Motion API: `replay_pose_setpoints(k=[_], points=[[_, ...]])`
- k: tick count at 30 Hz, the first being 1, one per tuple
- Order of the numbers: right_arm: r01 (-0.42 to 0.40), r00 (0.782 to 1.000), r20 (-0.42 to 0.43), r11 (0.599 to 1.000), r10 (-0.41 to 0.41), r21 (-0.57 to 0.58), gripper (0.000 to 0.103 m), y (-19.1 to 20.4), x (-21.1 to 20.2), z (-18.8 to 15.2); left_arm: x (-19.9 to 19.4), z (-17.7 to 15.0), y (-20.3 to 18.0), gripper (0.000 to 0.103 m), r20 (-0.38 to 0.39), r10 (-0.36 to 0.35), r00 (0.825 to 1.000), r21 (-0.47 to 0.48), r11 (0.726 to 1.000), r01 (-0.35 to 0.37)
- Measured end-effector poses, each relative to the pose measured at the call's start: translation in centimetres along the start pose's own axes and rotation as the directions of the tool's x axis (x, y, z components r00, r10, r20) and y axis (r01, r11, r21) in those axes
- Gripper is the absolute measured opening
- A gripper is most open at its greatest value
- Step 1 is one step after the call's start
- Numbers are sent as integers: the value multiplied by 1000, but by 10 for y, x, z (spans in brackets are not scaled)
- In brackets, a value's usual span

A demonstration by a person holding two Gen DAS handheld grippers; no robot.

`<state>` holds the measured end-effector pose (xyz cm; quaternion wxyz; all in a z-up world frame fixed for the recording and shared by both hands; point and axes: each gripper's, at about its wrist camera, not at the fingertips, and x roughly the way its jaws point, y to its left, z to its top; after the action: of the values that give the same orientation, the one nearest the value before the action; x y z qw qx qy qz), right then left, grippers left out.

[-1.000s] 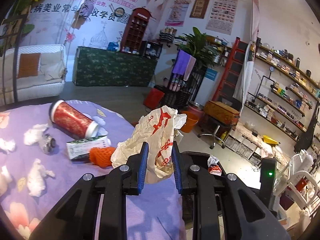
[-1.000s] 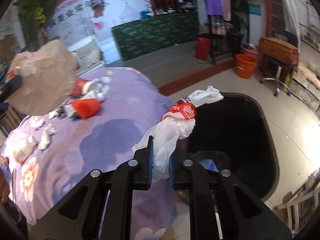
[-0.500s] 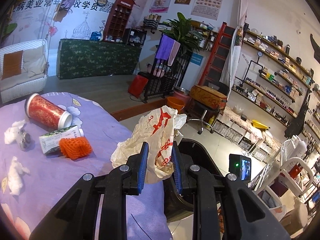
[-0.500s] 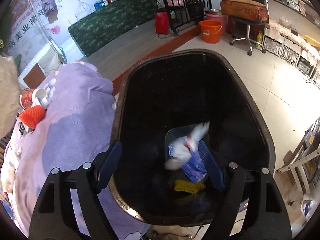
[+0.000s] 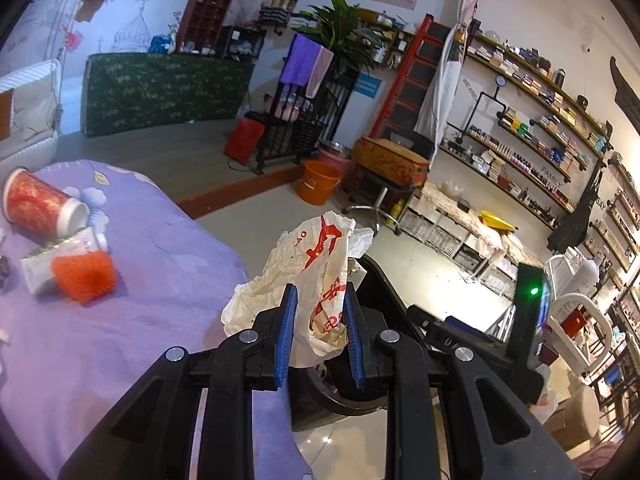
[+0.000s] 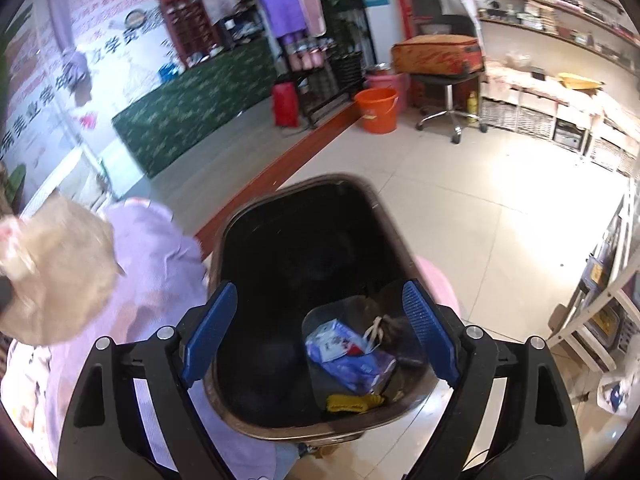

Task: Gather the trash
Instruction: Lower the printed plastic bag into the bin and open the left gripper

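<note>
- We hold our left gripper [image 5: 318, 334] level, just past the near right edge of the table [image 5: 132, 320], pointing toward the far shelves.
- Our right gripper [image 6: 318, 334] tilts down over the mouth of the black bin [image 6: 240, 224], which stands on the tiled floor just beside the table's purple cloth.
- The bin's rim curves wide around the right gripper's fingers [image 6: 210, 332], leaving open room on each side; bare tiles stretch to the right and far side.
- The left gripper is clenched on a crumpled white bag with red print [image 5: 320, 264], its blue pads pressing both sides; the bag rises above the fingertips.
- The right gripper is spread wide and holds nothing.
- In the bin bottom lie a blue and white packet [image 6: 348, 354], a yellow piece [image 6: 352, 402] and other scraps.
- On the table's left remain a tipped red cup [image 5: 38, 206], an orange net [image 5: 84, 274] and a small carton [image 5: 34, 270], well apart from the left gripper.
</note>
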<state>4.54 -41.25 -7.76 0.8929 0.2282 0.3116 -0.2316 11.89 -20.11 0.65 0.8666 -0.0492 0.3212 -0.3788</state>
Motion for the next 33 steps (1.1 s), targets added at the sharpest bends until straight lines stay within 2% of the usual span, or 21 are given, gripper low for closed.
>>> replay_pose_setpoints(k=[4,9,15,21,26,30,33], points=[[29,999,27,999,-29,25,87,-15,-8,6,25,0,-9,23,-70,-49,996,-11,999,48],[52,998,30,997,-54,59,87,-31,-11,7,51,-4,-20,23,-140,-63,988,5,998,64],[70,997,30,994,-73,88,87,-45,-15,7,73,-16,-26,23,-219,-59,974,26,997,66],[81,996,32,991,-85,106,87,-55,-17,6,87,-23,-36,25,-262,-48,964,77,995,70],[88,996,23,989,-91,118,87,-60,-14,5,88,-21,-44,35,-256,-66,964,105,990,95],[93,995,20,987,-96,135,87,-65,-13,6,83,-22,-46,68,-240,-96,966,103,987,124],[106,994,24,984,-110,142,87,-68,-14,8,76,-23,-48,76,-221,-124,967,98,984,149]])
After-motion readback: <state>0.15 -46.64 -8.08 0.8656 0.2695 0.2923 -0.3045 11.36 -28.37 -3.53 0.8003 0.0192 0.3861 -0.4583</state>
